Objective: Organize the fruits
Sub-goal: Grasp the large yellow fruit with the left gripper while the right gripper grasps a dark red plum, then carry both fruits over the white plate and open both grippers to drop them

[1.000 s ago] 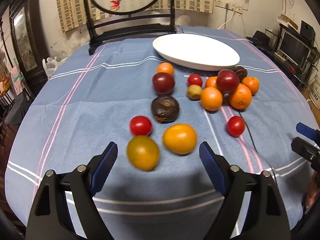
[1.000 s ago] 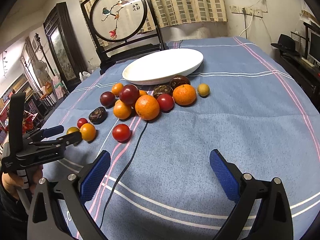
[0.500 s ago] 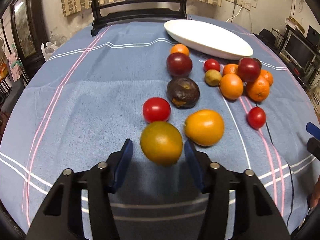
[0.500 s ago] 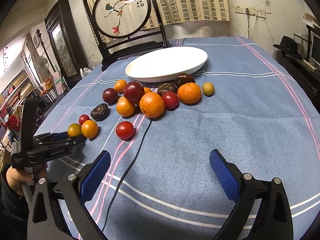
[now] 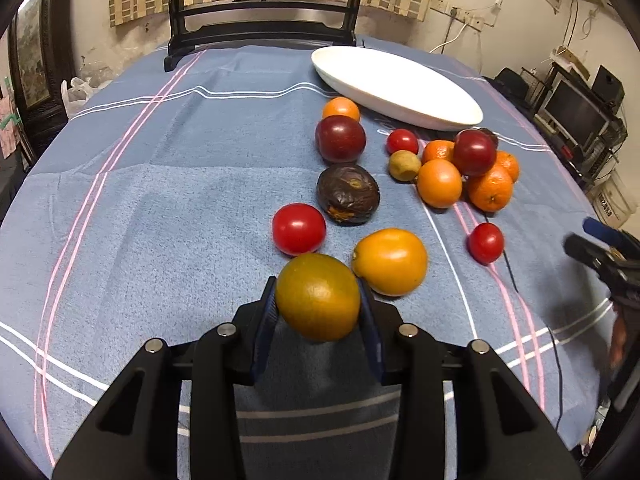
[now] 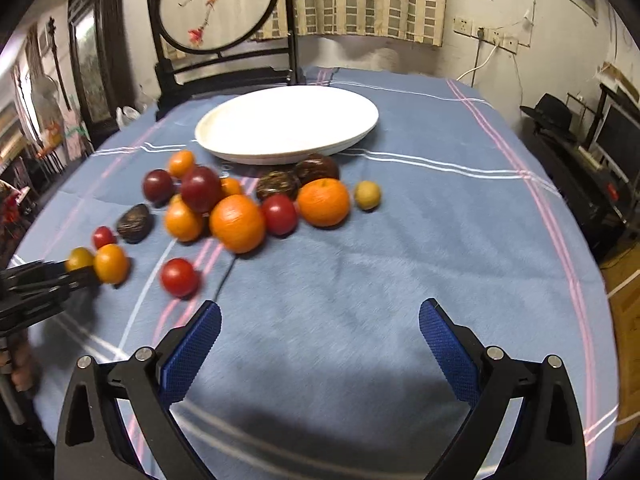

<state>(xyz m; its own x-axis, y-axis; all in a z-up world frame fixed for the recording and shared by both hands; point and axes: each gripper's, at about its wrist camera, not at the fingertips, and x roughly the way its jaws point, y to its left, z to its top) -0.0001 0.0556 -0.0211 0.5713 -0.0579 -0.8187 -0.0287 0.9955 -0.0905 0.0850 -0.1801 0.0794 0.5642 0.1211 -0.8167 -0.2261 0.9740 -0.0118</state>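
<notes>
A greenish-yellow fruit lies on the blue tablecloth between the blue pads of my left gripper. The jaws are closing and both pads touch its sides. An orange-yellow fruit and a red tomato lie just beyond it. Farther off are a wrinkled dark fruit and a pile of oranges and plums in front of the empty white plate. My right gripper hangs open over bare cloth with nothing between its fingers. In the right wrist view the left gripper holds the same fruit.
A dark wooden chair with a round painted panel stands at the table's far edge. A thin black cable runs across the cloth near a lone tomato. Shelves with screens stand to the right of the table.
My left gripper moved in on the greenish-yellow fruit and its jaws went from wide apart to touching both sides. The right gripper shifted sideways, still open.
</notes>
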